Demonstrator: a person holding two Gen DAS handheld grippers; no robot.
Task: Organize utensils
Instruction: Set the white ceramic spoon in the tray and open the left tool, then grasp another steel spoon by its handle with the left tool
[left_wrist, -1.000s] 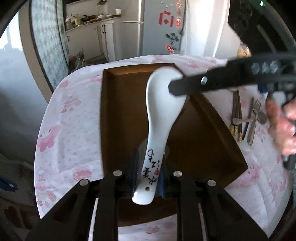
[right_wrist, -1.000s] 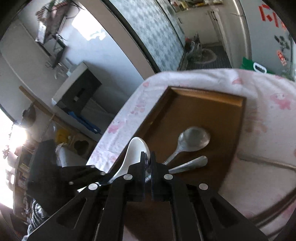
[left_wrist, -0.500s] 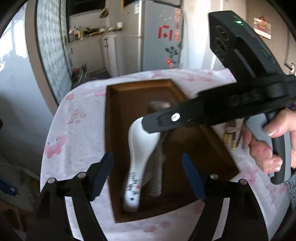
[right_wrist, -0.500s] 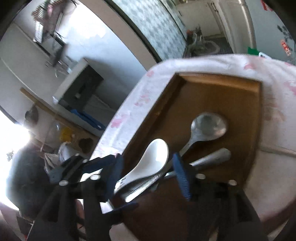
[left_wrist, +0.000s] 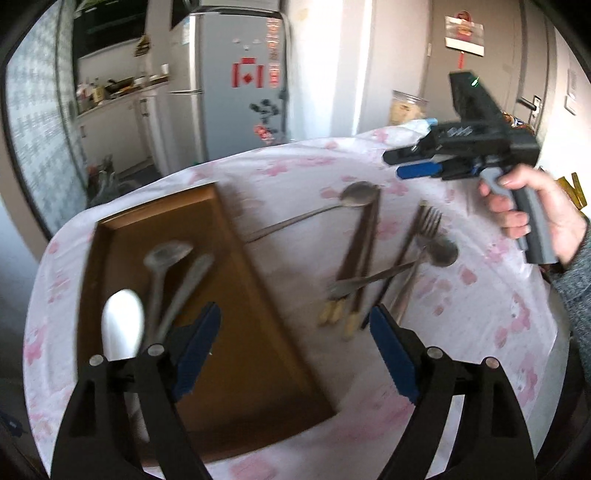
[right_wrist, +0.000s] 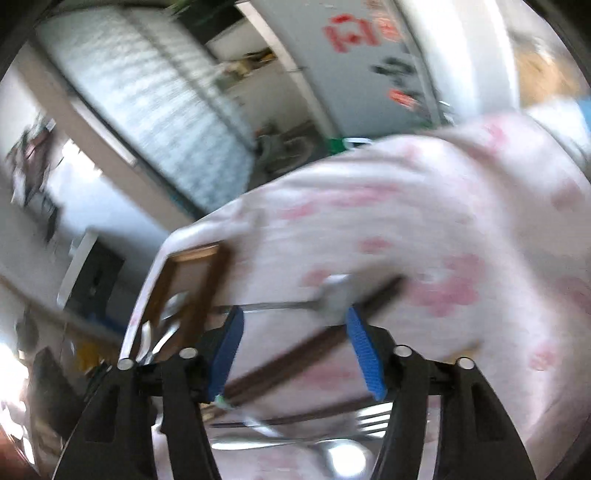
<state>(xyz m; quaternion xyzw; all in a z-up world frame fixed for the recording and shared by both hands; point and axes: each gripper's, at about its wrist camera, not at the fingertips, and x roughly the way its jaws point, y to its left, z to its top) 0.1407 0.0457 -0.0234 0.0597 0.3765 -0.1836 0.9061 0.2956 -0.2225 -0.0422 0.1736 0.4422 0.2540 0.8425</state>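
The white ceramic spoon (left_wrist: 123, 325) lies in the brown wooden tray (left_wrist: 236, 302) beside a metal spoon (left_wrist: 168, 254) and another metal handle (left_wrist: 192, 277). My left gripper (left_wrist: 295, 332) hovers over the tray's right wall, its jaws opening with nothing between them. Loose on the pink cloth lie a long spoon (left_wrist: 358, 194), dark chopsticks (left_wrist: 362, 251), a fork (left_wrist: 424, 229) and a second spoon (left_wrist: 439, 251). My right gripper (left_wrist: 393, 164), held by a hand (left_wrist: 535, 218), hangs above them. In the blurred right wrist view its jaws (right_wrist: 295, 332) are closing, empty, above the chopsticks (right_wrist: 314, 354).
The round table's cloth (left_wrist: 498, 295) drops off close on the right and at the front. A fridge (left_wrist: 236, 81) and kitchen counter stand beyond the far edge. In the right wrist view the tray (right_wrist: 192, 280) sits at the left.
The left gripper opened and let go of the white spoon, which now lies in the tray, then drew back to the right. The right gripper opened and swung right from the tray to the loose utensils.
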